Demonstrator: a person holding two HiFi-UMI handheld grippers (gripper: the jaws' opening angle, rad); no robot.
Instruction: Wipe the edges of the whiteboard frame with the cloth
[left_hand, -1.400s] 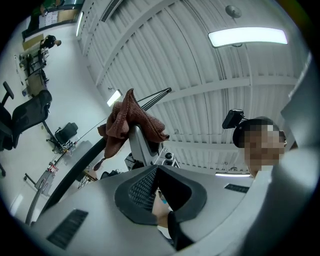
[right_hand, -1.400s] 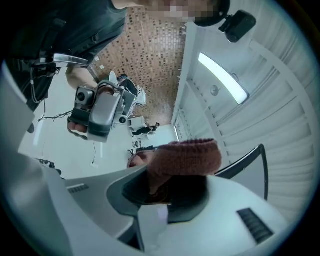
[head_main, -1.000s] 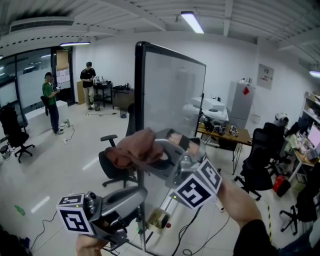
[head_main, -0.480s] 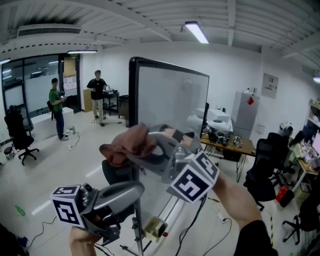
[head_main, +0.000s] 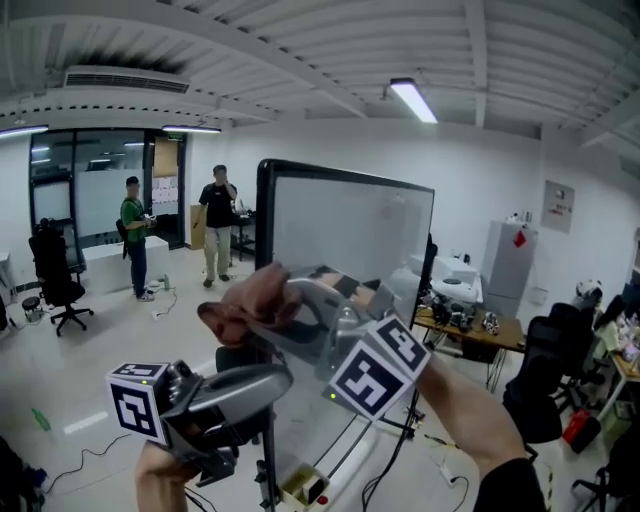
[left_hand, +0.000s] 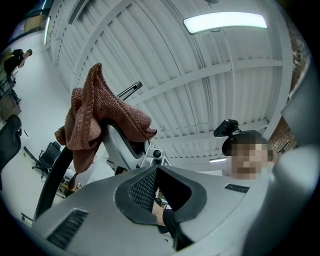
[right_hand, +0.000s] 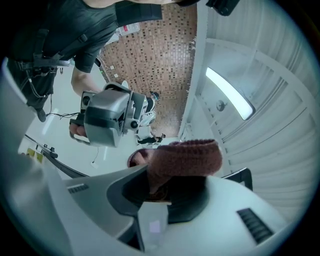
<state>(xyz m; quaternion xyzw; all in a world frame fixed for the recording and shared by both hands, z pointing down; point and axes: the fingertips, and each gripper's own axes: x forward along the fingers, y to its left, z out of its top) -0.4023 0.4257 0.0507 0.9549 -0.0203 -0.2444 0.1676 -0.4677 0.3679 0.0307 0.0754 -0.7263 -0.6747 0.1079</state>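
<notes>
Right claw (head_main: 283, 297) clamped on a bunched reddish-brown terry cloth (head_main: 245, 303), gripping one fold only, the rest bulging out over the jaws; cloth sits at the left vertical edge of the black-framed whiteboard (head_main: 264, 215), about mid-height on that edge, contact with the frame can't be confirmed. Left claw (head_main: 283, 377) jaws together, nothing in them, lower down and just beside the same frame post, not bracing it. Risks, my read: small pinch on the cloth, so drag along the frame could pull it free or roll it until a bare jaw scrapes the edge; board is free-standing and unbraced, so a hard sideways push may rock or shift it; loose cloth flap could snag at the top corner. Pose: right forearm (head_main: 470, 400) rises from lower right, extended up and leftward, claw aimed at the frame edge; left hand (head_main: 165, 478) low near the body, its claw pointing right towards the post
</notes>
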